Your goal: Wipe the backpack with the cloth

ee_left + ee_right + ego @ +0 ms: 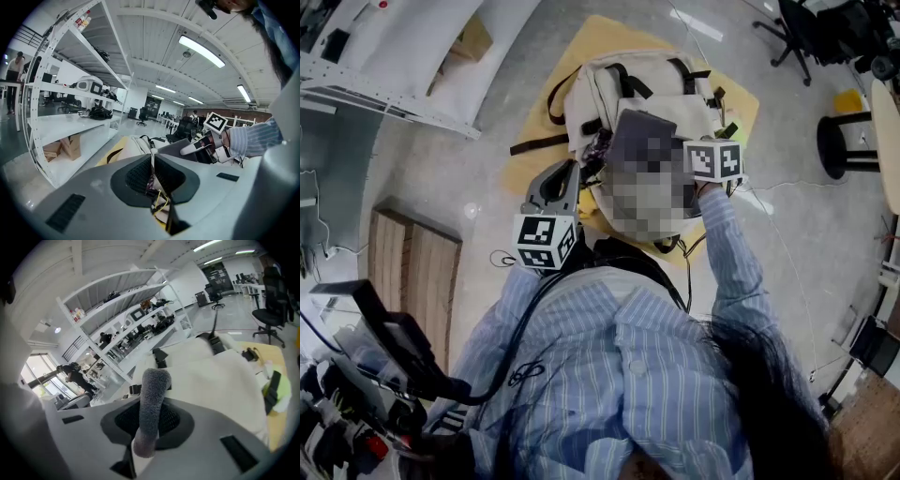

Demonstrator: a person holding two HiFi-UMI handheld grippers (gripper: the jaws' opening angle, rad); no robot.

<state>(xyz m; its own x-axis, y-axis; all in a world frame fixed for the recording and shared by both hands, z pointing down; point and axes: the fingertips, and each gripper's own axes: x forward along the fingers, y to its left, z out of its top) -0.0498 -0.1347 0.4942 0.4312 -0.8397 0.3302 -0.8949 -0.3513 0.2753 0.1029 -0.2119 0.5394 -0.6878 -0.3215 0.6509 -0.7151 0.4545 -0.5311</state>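
A cream backpack (675, 103) with black straps lies on a yellow mat (600, 42) on the floor. My right gripper (698, 164) hovers over the backpack's near side, shut on a folded grey fuzzy cloth (642, 136). In the right gripper view the cloth (153, 394) sticks up from the closed jaws of that gripper (150, 425), with the backpack (215, 371) just beyond. My left gripper (579, 172) sits at the backpack's left side. In its own view the left gripper (152, 161) is shut on a thin pale strap (151, 176) with coloured cords. A mosaic patch hides part of the bag.
White shelving (394, 94) runs along the far left, with cardboard boxes (63, 147) on its lowest shelf. A wooden pallet (412, 272) lies at the near left. A black stool (848, 141) and an office chair (806, 28) stand at the right.
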